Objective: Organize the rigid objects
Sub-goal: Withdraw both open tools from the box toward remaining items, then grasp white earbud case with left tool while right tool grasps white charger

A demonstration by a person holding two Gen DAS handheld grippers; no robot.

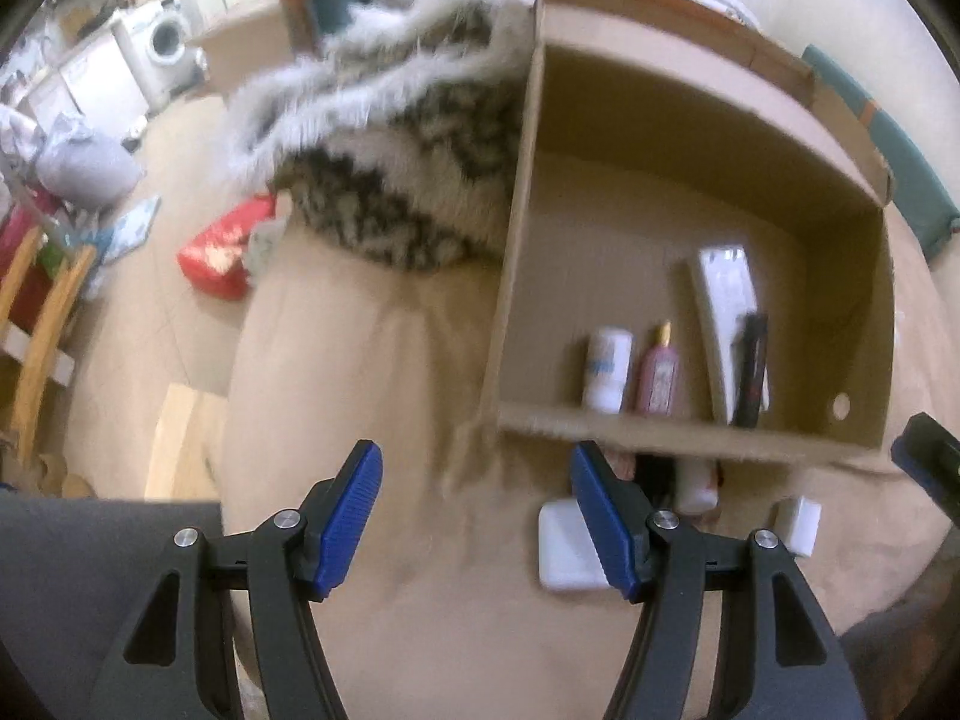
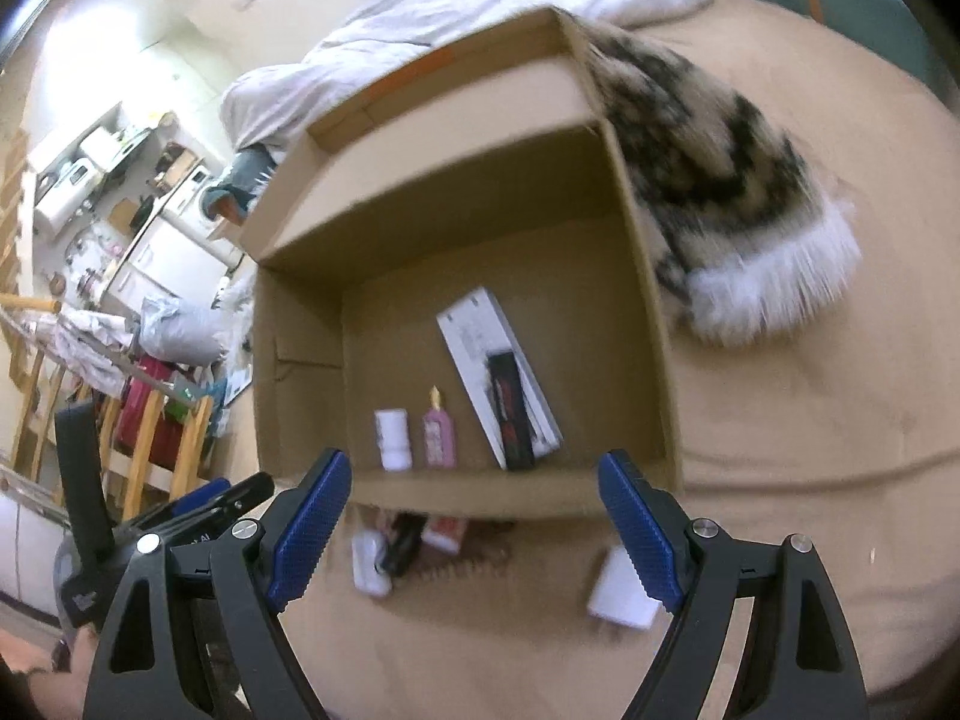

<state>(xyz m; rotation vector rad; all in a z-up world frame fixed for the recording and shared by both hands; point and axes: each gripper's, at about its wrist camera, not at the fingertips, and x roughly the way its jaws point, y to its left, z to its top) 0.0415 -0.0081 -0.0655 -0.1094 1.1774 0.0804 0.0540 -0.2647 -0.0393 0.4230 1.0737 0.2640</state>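
Note:
An open cardboard box [image 1: 852, 228] [image 2: 300, 312] stands on a tan bed. Inside lie a white bottle [image 1: 607, 367] [image 2: 393, 439], a pink perfume bottle [image 1: 657, 373] [image 2: 438, 435], a long white box [image 1: 723, 294] [image 2: 474, 330] and a black-and-red item [image 1: 753, 369] [image 2: 510, 414]. In front of the box lie a white flat block [image 1: 561, 549] [image 2: 621, 591], a small white block [image 1: 798, 525] [image 2: 367, 564], a dark item [image 2: 403, 546] and a red-and-white tube [image 1: 699, 483] [image 2: 445, 534]. My left gripper [image 1: 477, 522] is open and empty. My right gripper [image 2: 474, 534] is open and empty above these items.
A spotted fur garment with white trim [image 1: 414, 180] [image 2: 726, 198] lies against the box. A white duvet [image 2: 456, 6] is behind it. Left of the bed are a red bag [image 1: 222, 255], wooden chairs [image 1: 36, 312] and kitchen units [image 2: 120, 192].

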